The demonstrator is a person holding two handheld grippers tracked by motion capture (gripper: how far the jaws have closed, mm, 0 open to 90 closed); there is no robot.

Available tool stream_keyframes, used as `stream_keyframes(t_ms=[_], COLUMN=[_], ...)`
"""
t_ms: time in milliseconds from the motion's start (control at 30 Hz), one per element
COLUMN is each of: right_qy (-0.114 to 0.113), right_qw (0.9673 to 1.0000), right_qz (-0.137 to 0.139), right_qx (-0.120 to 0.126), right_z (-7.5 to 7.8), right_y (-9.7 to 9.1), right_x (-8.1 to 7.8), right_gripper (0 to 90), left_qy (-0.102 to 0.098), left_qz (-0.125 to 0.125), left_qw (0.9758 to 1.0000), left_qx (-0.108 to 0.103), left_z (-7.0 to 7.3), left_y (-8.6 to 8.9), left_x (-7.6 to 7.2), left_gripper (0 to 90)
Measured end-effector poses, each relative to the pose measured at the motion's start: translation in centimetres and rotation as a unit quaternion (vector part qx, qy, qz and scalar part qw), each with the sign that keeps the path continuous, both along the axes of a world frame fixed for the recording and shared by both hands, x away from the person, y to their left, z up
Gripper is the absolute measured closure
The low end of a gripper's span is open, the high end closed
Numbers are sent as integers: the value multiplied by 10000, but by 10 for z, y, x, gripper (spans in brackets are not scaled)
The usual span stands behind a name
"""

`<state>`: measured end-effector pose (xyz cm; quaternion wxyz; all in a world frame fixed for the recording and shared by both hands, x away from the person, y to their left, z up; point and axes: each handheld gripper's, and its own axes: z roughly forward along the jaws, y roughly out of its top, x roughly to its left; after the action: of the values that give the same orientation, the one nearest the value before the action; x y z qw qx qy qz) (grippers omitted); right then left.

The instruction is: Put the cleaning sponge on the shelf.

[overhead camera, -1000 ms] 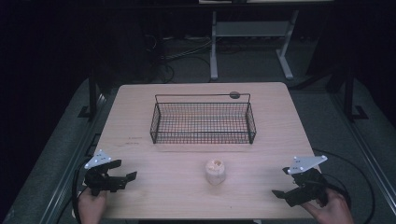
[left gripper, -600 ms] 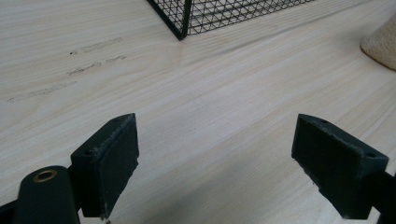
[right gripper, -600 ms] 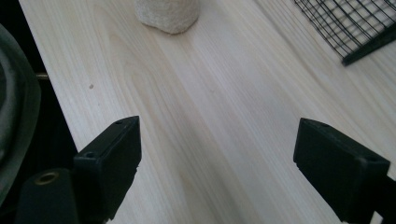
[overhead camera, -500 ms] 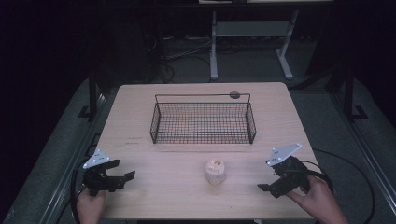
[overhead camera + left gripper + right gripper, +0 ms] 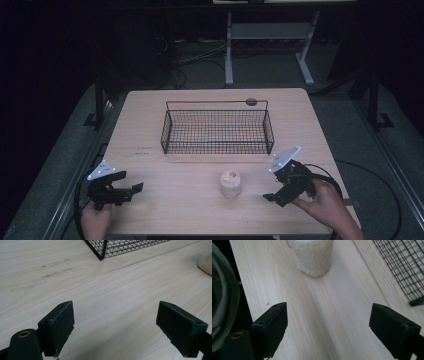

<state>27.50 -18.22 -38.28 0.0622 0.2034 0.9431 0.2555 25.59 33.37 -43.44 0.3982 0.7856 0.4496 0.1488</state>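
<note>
A small cream, fuzzy-looking cylinder (image 5: 231, 182) stands upright on the wooden table (image 5: 150, 120), in front of a black wire basket (image 5: 217, 131). My right gripper (image 5: 272, 187) is open just right of the cylinder, jaws pointing left toward it with a small gap. In the right gripper view the cylinder (image 5: 314, 257) stands ahead of the open right gripper (image 5: 328, 327), and the basket (image 5: 404, 267) is at the right. My left gripper (image 5: 131, 192) is open near the front left corner. The left gripper (image 5: 115, 325) holds nothing, with the basket corner (image 5: 105, 250) far ahead.
A dark round disc (image 5: 251, 102) lies at the basket's far right corner. Faint scuff marks (image 5: 42, 275) show on the wood left of the basket. A white metal stand (image 5: 265, 45) and cables are on the floor behind the table.
My right gripper has moved left and away from the table's front right corner, closing in on the cream cylinder. The left gripper has barely moved.
</note>
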Motion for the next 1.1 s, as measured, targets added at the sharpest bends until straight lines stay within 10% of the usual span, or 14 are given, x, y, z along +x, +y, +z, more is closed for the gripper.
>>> stream_keyframes(t_ms=[1100], right_qy=[379], right_qw=[9970], right_qz=[613], right_qx=[-291], right_z=[4], right_y=[76], right_x=[27], right_gripper=[147], left_qy=[-8], left_qz=[59], left_qw=[9999], left_qx=[-92], left_z=[0], left_y=[2], left_x=[0], left_gripper=[137])
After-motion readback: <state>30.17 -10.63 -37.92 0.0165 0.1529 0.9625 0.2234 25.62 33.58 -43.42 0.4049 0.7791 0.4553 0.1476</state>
